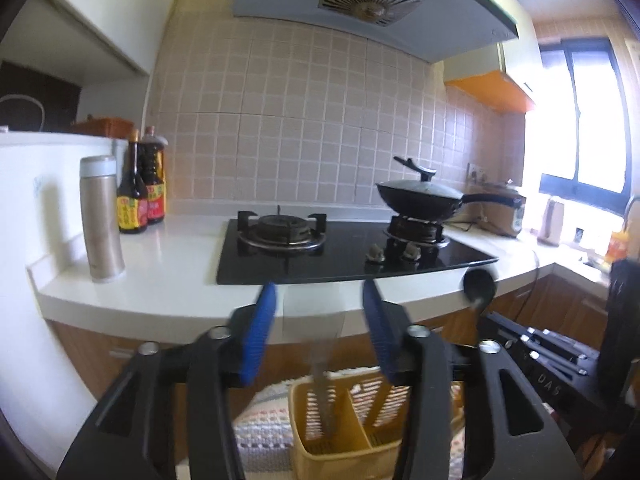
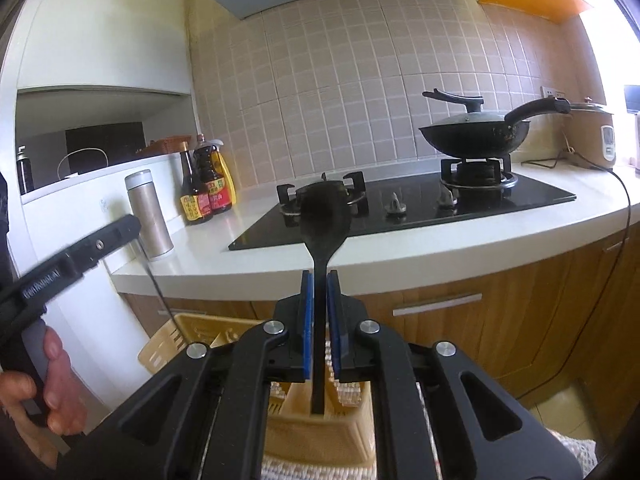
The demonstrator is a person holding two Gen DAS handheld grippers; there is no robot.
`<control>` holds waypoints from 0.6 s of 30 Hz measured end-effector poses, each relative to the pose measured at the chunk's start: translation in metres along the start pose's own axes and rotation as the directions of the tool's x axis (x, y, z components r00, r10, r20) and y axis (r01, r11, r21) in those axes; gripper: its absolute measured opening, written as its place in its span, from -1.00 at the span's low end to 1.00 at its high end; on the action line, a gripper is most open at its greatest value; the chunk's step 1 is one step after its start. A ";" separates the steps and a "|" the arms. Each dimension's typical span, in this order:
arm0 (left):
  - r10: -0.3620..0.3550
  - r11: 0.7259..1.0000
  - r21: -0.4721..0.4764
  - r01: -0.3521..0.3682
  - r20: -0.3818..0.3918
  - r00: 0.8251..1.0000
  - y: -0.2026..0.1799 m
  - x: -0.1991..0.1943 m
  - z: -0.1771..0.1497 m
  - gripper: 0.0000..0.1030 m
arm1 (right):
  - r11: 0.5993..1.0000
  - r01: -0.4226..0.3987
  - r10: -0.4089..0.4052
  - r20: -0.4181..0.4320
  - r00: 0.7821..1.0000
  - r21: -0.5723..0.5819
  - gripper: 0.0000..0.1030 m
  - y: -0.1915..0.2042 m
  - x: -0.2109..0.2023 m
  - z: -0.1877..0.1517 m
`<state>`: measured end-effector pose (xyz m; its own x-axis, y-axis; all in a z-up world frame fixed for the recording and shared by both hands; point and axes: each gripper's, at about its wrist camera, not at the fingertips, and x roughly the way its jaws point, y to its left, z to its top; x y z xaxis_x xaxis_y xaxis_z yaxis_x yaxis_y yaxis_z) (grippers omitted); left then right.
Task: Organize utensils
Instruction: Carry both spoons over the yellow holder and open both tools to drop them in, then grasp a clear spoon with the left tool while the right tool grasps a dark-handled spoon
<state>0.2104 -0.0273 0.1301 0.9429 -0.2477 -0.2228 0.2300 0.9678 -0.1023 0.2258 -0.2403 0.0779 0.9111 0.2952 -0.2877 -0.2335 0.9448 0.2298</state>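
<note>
Blue pads of the right gripper (image 2: 320,320) sit clamped on the handle of a black spoon (image 2: 325,216), bowl up, handle tip hanging just over the yellow utensil basket (image 2: 320,436) below.

- Left gripper (image 1: 318,332): jaws apart, holding nothing. Between its fingers a blurred metal spatula (image 1: 320,360) stands in the basket's left compartment (image 1: 316,428), blade up. Apart from the pads as far as the view shows.
- Basket has 2 compartments split by a divider; it rests on a striped woven mat (image 1: 260,420), lower than the white countertop (image 1: 180,280).
- Countertop holds a gas hob (image 1: 340,248), a lidded wok (image 2: 476,132), 2 sauce bottles (image 1: 140,196) and a steel flask (image 1: 102,220); none belongs to the sorting.

Step in hand, by judgement: spatula looks already placed; the spoon is on its way in.

Next move calls for lowering the spoon straight down, handle first, into 1 compartment, clear of the divider and rim, then parting the jaws only once the tip is well inside. Which compartment lies under the tip cannot be told.
</note>
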 end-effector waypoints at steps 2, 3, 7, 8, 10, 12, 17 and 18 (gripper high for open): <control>-0.013 1.000 -0.012 0.013 -0.001 1.000 0.003 -0.013 0.004 -0.03 | 1.000 -0.007 0.007 -0.018 1.000 -0.005 -0.64 0.001 -0.007 0.000; -0.019 1.000 -0.014 0.019 -0.005 1.000 0.004 -0.018 0.005 -0.01 | 1.000 -0.007 0.007 -0.022 1.000 -0.006 -0.63 0.002 -0.014 -0.001; -0.011 1.000 0.022 0.012 -0.043 0.999 0.010 -0.049 0.000 0.18 | 1.000 -0.025 0.026 -0.031 0.999 0.007 -0.60 0.003 -0.043 0.002; -0.003 0.999 0.034 0.005 -0.066 0.998 0.013 -0.057 -0.003 0.20 | 0.999 -0.034 0.034 -0.031 0.999 0.006 -0.50 0.005 -0.054 0.003; 0.016 0.999 0.029 -0.013 -0.120 0.993 0.021 -0.069 -0.009 0.21 | 0.999 -0.054 0.053 -0.037 0.998 -0.003 -0.24 0.009 -0.073 0.005; 0.022 1.000 0.008 -0.021 -0.195 0.981 0.036 -0.081 -0.016 0.21 | 0.996 -0.083 0.082 -0.048 0.995 -0.016 -0.05 0.014 -0.090 0.005; 0.001 0.999 -0.046 -0.021 -0.393 0.920 0.065 -0.098 -0.042 0.21 | 0.990 -0.087 0.072 -0.139 0.988 -0.111 -0.05 0.041 -0.124 0.005; 0.002 0.998 -0.060 -0.032 -0.441 0.897 0.069 -0.100 -0.050 0.21 | 0.990 -0.074 0.052 -0.168 0.984 -0.124 -0.05 0.045 -0.127 0.003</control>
<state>0.1202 0.0623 0.0965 0.7403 -0.2399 -0.6280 0.1848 0.9708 -0.1530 0.1007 -0.2357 0.1277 0.8274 0.3640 -0.4276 -0.3403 0.9307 0.1338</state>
